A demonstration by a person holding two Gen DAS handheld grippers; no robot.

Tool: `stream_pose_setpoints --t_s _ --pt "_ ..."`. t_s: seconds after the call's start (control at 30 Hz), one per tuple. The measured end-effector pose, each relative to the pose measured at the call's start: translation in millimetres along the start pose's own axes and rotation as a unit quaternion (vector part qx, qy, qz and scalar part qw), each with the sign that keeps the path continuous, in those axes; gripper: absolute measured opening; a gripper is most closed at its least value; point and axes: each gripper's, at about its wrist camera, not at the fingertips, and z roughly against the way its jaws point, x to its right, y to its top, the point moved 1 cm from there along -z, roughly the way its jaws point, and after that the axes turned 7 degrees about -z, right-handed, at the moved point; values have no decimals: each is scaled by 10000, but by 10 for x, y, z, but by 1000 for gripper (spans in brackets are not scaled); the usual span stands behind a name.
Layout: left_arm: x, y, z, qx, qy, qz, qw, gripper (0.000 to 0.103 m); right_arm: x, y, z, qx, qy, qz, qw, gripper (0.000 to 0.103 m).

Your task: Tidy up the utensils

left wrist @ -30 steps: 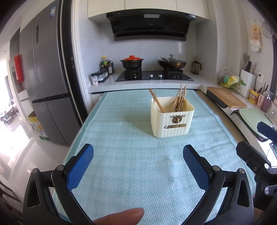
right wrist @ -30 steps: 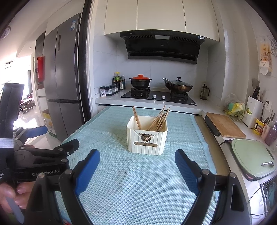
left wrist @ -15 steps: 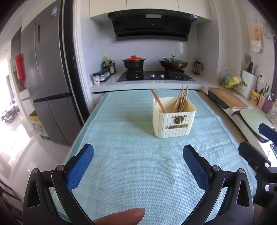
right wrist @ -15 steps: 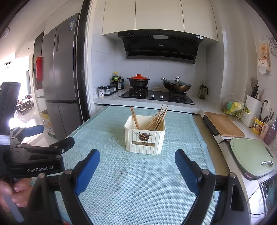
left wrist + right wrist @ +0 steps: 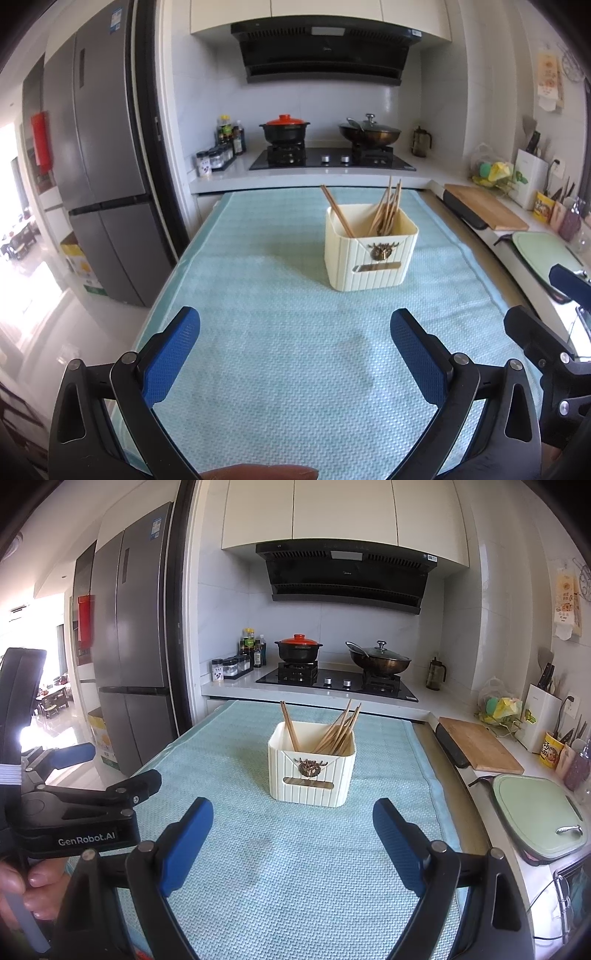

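Kitchen counters and a stove ring the tabletop [image 5: 258, 332], which is covered by a pale blue mat. At about twelve o'clock in the right wrist view, one o'clock in the left, stands a cream holder [image 5: 312, 771] with chopsticks [image 5: 338, 731] leaning inside, apparently gathered upright for tidiness. Both the left hand-held gripper [image 5: 295, 350] and the right hand-held gripper [image 5: 293, 842] hover spread wide and empty, well short of the holder, suggesting sorting is largely done.

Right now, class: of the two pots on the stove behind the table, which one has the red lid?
The black pot on the left burner, nearest the sauce bottles. Its lid is red; the wok on the right burner carries a glass lid with a dark knob.
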Motion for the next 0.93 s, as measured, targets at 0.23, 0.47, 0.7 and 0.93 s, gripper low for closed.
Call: stream_pose_setpoints --t_s 0.23,0.47,0.7,0.93 --pt "16 -8 -9 -21 -25 -14 10000 103 -18 -2 6 -8 -7 3 10000 90" --pt "33 -13 -28 -35 -45 -28 10000 103 -3 3 0 -14 -12 -12 10000 90" --pt "41 -10 -29 -38 -40 -23 10000 103 -2 4 -8 -25 -17 -8 10000 90" --pt "60 -46 -10 111 21 42 9999 103 41 -6 -25 -75 -19 -20 10000 90"
